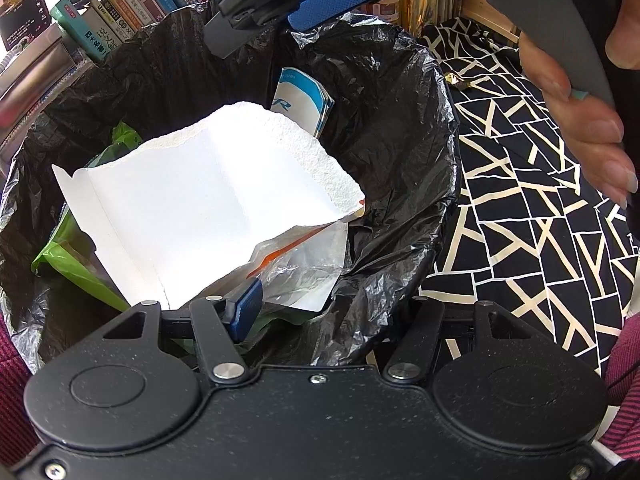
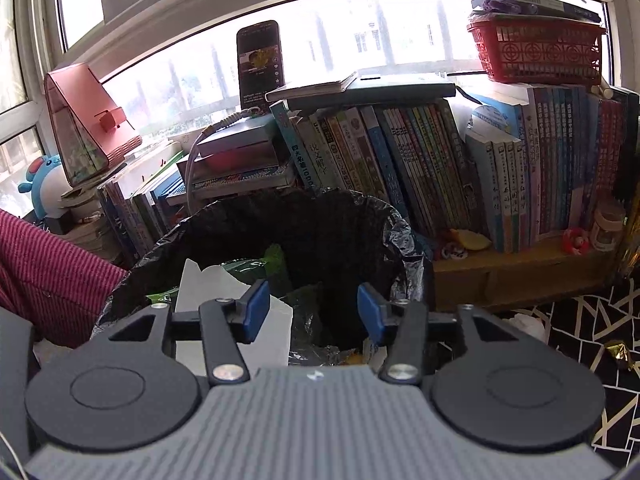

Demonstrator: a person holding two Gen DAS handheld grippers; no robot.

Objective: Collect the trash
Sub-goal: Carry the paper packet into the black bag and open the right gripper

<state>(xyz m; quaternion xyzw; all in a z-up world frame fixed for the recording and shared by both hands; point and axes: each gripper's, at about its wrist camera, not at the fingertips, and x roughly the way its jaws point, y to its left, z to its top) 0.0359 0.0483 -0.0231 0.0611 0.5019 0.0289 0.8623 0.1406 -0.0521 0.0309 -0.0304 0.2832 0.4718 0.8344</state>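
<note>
Two grippers over the bin (image 1: 400,92): right gripper (image 2: 312,312) is spread, empty. Left gripper (image 1: 320,304), can't tell its fingers. White paper (image 1: 208,200) sits inside, near rim; I'd push it deeper.

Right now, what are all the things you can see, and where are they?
Trash bin: one, black liner, on the floor by the bookshelf.
White paper: one sheet, on top in the bin.
Green bag: one, under the paper.
Clear wrapper: one, orange stripe, beside the paper.
Blue-white packet: one, upright at the bin's far side.
Gold wrapper: one, on the patterned floor.
Books: many, mixed colours, on the shelf.
Phone: one, black, propped at the window.
Basket: one, red, atop the books.
Left gripper: black, over the bin.
Right gripper: open, over the bin.
</note>
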